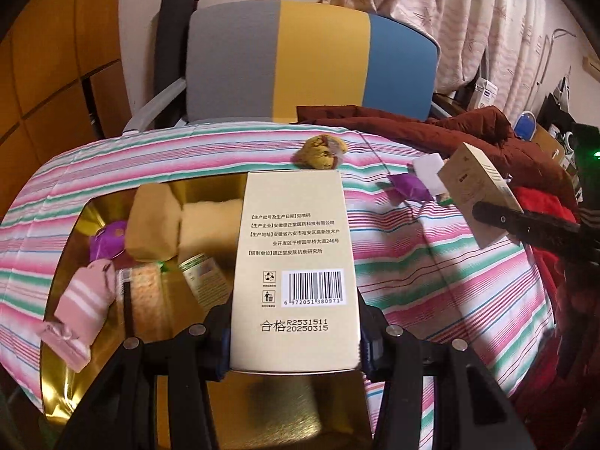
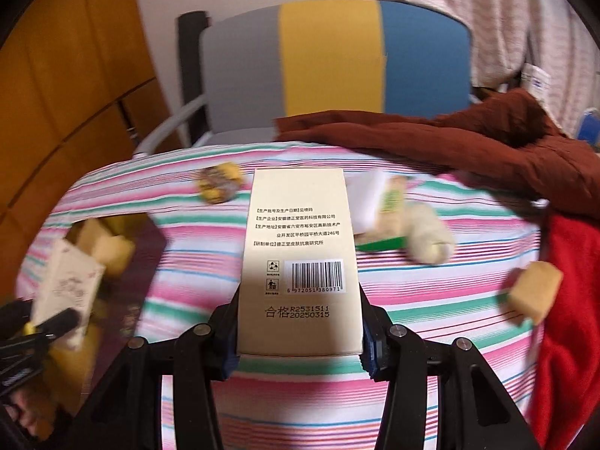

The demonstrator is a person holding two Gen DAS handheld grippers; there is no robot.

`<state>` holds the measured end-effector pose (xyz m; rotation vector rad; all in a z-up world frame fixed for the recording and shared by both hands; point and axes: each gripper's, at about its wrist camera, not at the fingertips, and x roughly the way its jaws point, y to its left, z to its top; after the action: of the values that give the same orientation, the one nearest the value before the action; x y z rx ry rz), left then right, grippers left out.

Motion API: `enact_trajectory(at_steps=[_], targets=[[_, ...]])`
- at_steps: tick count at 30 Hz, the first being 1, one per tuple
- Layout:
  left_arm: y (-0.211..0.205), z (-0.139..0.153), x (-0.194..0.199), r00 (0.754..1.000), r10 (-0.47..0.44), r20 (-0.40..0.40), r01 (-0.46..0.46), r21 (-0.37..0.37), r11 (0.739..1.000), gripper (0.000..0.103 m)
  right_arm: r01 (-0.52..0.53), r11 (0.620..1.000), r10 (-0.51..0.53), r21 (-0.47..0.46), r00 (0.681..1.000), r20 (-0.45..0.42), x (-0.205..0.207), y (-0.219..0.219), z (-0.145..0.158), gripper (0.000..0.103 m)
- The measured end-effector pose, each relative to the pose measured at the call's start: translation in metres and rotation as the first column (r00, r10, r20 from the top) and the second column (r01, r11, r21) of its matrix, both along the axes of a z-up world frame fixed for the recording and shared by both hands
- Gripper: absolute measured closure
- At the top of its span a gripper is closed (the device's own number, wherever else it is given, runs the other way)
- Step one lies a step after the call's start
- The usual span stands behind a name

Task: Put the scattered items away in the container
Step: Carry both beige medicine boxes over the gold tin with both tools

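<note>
My left gripper (image 1: 294,337) is shut on a beige printed box (image 1: 292,255), held above the gold container (image 1: 262,405). In the container lie yellow sponges (image 1: 153,221), a purple packet (image 1: 107,242), a pink striped sock (image 1: 84,307) and a small green-white box (image 1: 206,277). My right gripper (image 2: 300,333) is shut on a matching beige box (image 2: 300,247) over the striped cloth, right of the container (image 2: 120,225). Still on the cloth are a yellow-brown packet (image 2: 219,183), a green-white tube (image 2: 390,206), a cream sock roll (image 2: 427,238) and a sponge (image 2: 532,292).
A grey, yellow and blue chair back (image 1: 311,63) stands behind the table. A brown jacket (image 1: 431,127) covers the far right corner and a red cloth (image 2: 570,318) the right edge. A purple packet (image 1: 407,187) and a white card (image 1: 429,172) lie near the jacket.
</note>
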<state>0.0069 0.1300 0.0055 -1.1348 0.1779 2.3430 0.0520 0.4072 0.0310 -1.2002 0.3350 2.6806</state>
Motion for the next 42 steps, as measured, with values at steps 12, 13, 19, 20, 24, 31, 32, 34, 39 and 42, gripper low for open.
enact_trajectory(at_steps=[12,13,19,20,24,31,32,34,39,42], targets=[[-0.069,-0.007,-0.003,0.994,0.104,0.035,-0.104,0.022,0.994,0.053,-0.205,0.972,0.208,-0.119,0.978,0.014,-0.016,-0.11,-0.004,0.053],[-0.074,-0.007,-0.004,0.993,0.112,0.039,-0.113,0.025,0.993,0.053,-0.221,0.967,0.225,-0.126,0.974,0.017,-0.016,-0.119,-0.005,0.053],[-0.111,-0.013,-0.006,0.983,0.177,0.051,-0.178,0.027,0.984,0.053,-0.302,0.941,0.311,-0.155,0.95,0.033,-0.022,-0.157,-0.013,0.053],[-0.118,-0.015,-0.006,0.98,0.188,0.058,-0.19,0.026,0.982,0.053,-0.311,0.937,0.32,-0.157,0.947,0.036,-0.022,-0.162,-0.014,0.053],[-0.139,-0.024,-0.006,0.972,0.219,0.086,-0.222,0.026,0.975,0.053,-0.345,0.923,0.358,-0.169,0.932,0.051,-0.025,-0.178,-0.019,0.053],[-0.157,-0.032,-0.009,0.968,0.224,0.114,-0.227,0.011,0.974,0.053,-0.402,0.896,0.421,-0.186,0.904,0.077,-0.031,-0.208,-0.025,0.053],[-0.157,-0.034,-0.009,0.969,0.217,0.115,-0.218,0.002,0.976,0.053,-0.412,0.892,0.432,-0.187,0.899,0.078,-0.031,-0.212,-0.026,0.053],[-0.158,-0.036,-0.011,0.971,0.212,0.107,-0.211,-0.015,0.977,0.053,-0.436,0.881,0.456,-0.183,0.886,0.085,-0.034,-0.222,-0.027,0.053],[-0.163,-0.041,-0.013,0.969,0.215,0.124,-0.215,-0.015,0.977,0.053,-0.467,0.865,0.489,-0.184,0.866,0.104,-0.041,-0.238,-0.032,0.053],[-0.163,-0.044,-0.01,0.971,0.203,0.126,-0.201,-0.024,0.979,0.053,-0.478,0.858,0.503,-0.188,0.857,0.116,-0.041,-0.244,-0.035,0.053]])
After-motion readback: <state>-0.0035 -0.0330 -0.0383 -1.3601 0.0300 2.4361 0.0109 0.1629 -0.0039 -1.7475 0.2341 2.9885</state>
